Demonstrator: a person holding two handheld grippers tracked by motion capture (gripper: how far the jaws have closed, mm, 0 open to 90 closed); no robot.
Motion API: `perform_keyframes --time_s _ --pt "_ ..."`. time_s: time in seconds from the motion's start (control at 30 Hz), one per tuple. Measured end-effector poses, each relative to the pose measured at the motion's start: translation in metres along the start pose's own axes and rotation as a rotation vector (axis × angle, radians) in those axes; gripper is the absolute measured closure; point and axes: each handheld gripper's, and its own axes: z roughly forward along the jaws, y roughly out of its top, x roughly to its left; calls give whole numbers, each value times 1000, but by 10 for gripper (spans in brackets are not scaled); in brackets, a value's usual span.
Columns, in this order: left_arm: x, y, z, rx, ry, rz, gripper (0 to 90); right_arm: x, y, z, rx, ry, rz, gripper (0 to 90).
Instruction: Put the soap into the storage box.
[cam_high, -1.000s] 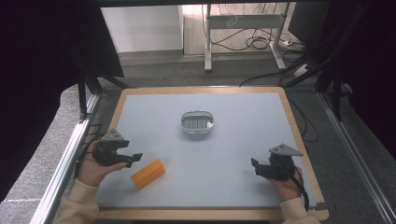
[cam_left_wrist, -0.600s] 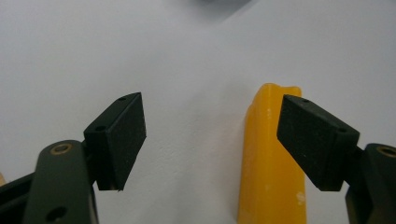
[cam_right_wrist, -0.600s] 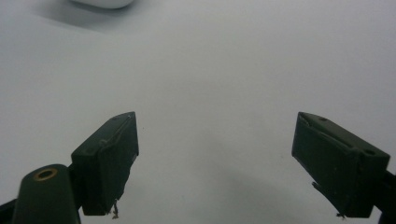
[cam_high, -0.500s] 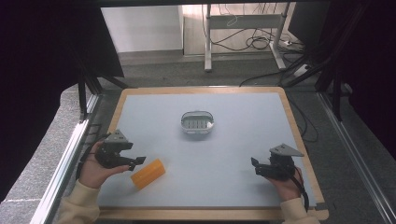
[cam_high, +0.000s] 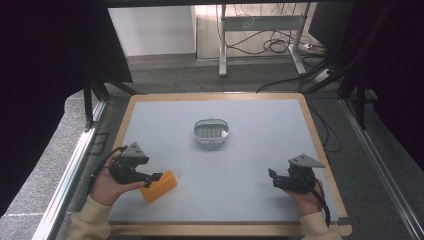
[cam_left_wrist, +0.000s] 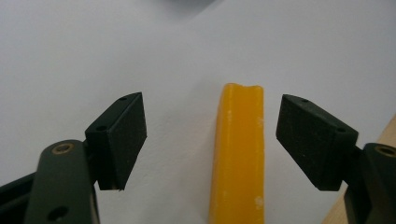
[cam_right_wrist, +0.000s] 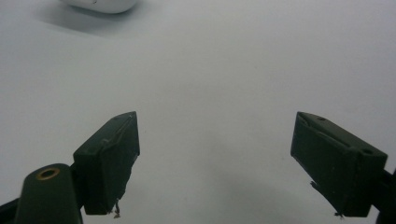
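Observation:
An orange block (cam_high: 158, 186) lies on the pale table top near the front left. My left gripper (cam_high: 156, 177) is open with its tips right at the block. In the left gripper view the block (cam_left_wrist: 238, 154) lies lengthwise between the two black pads (cam_left_wrist: 119, 137), closer to the right one, with a gap on each side. My right gripper (cam_high: 272, 176) rests near the front right, open, with bare table between its pads (cam_right_wrist: 109, 161). A small oval dish (cam_high: 210, 131) with a ribbed inside sits in the middle of the table.
The table (cam_high: 260, 150) has a raised wooden rim (cam_high: 320, 145) all round. A white rounded object (cam_right_wrist: 100, 4) shows at the top edge of the right gripper view. Metal rails run along both sides of the table, and cables lie on the floor beyond it.
My left gripper has slid toward the front and right, bringing its open jaws around the end of the orange block. The right gripper has stayed put.

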Motion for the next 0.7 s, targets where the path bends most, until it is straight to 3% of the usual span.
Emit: perform_keyframes --time_s 0.53,0.7 --pt "-13 0 23 117 -17 38 239 -1 -1 1 8 -2 9 160" --pt "-16 -1 32 153 -17 32 249 -1 -1 2 9 0 11 160"
